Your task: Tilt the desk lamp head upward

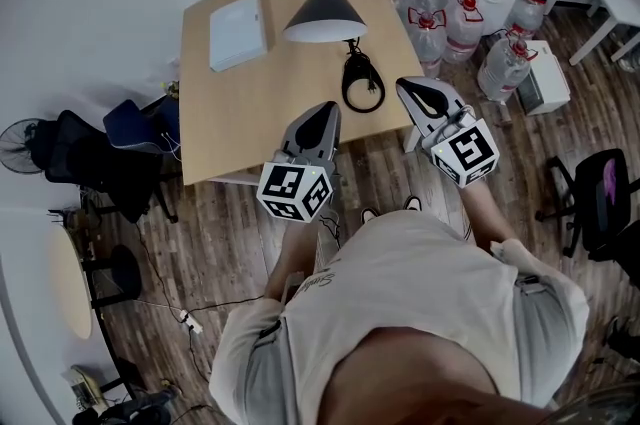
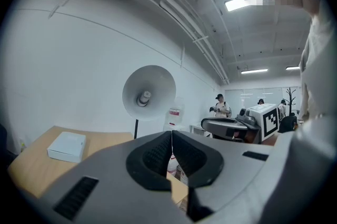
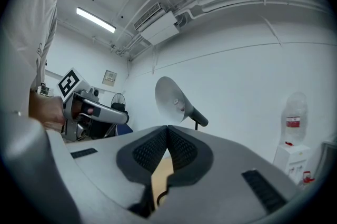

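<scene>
Desk lamp [image 1: 325, 8]: smooth dark cone shade; left tongs [image 1: 327, 107], right tongs [image 1: 403, 84] pressed together, empty.

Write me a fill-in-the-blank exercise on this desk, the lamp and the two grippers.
The jaws of the left gripper and the right gripper are both ____, with nothing between them. The desk lamp stands on the ____ table. Beside the lamp lies a flat box coloured ____. The lamp's black cord lies ____ up near the right gripper.
Missing words: shut, wooden, white, coiled.
</scene>
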Action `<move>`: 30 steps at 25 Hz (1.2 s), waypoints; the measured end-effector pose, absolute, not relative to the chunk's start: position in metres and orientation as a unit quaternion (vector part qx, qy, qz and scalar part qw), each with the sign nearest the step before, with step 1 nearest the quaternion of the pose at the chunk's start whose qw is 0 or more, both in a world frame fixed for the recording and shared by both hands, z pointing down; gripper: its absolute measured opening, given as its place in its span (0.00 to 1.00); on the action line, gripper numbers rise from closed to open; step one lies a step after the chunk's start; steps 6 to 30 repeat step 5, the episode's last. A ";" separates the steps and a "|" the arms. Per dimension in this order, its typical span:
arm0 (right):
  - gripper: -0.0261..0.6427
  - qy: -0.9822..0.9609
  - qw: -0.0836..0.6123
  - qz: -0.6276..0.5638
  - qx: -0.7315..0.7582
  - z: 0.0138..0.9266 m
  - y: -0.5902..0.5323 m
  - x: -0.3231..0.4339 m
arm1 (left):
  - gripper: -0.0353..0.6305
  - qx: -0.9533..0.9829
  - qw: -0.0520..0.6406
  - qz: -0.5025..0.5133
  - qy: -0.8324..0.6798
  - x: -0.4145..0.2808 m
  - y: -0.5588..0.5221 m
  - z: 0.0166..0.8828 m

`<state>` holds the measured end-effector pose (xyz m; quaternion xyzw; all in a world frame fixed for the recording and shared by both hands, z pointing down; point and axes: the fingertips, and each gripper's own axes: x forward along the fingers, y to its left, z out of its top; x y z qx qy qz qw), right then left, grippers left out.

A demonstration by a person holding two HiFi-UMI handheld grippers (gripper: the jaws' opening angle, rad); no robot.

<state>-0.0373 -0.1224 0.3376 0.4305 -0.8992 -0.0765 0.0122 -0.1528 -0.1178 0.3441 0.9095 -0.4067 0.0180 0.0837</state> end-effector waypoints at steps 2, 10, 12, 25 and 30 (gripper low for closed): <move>0.03 -0.898 0.010 -0.078 0.433 0.337 -0.123 -0.035 | 0.08 0.911 0.085 0.015 -0.404 -0.152 -0.118 0.345; 0.03 -0.896 0.009 -0.078 0.437 0.337 -0.125 -0.031 | 0.08 0.912 0.087 0.012 -0.401 -0.150 -0.118 0.347; 0.03 -0.896 0.009 -0.078 0.437 0.337 -0.125 -0.031 | 0.08 0.912 0.087 0.012 -0.401 -0.150 -0.118 0.347; 0.03 -0.896 0.009 -0.078 0.437 0.337 -0.125 -0.031 | 0.08 0.912 0.087 0.012 -0.401 -0.150 -0.118 0.347; 0.03 -0.896 0.009 -0.078 0.437 0.337 -0.125 -0.031 | 0.08 0.912 0.087 0.012 -0.401 -0.150 -0.118 0.347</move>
